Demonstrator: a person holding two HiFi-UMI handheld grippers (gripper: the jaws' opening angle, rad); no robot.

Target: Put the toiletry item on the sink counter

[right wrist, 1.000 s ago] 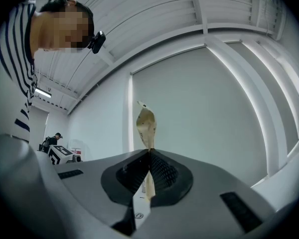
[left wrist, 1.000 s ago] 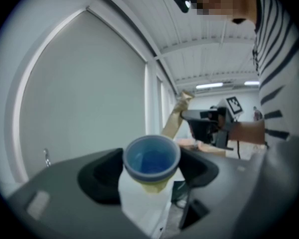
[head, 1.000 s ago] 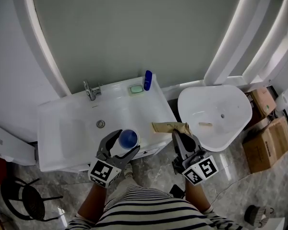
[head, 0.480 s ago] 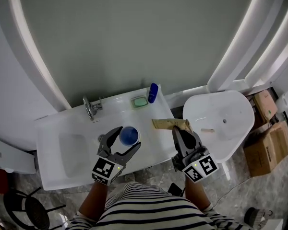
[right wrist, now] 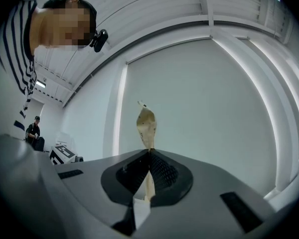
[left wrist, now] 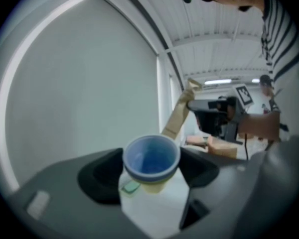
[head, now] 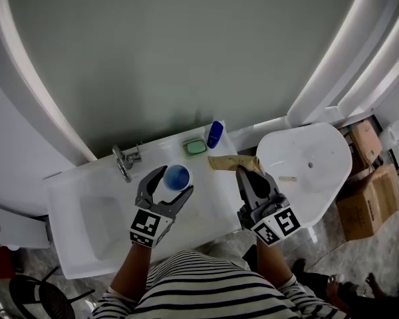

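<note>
Below both tools, white ceramic sink tabletop (head: 209,205). Wide-spread left tool (head: 176,179) clamps round blue plastic cup (head: 177,175) above tabletop, not yet set down. Tightly closed right tool (head: 242,171) pinches thin tan paper sachet (head: 229,163) by its edge. Risk: flimsy sachet slipping free; cup tipping on uneven release.

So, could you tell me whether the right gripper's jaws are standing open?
No, the right gripper is shut on a thin tan packet sticking out past it.

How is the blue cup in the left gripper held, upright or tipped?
Upright: the blue cup turns its round open mouth up toward the head view.
</note>
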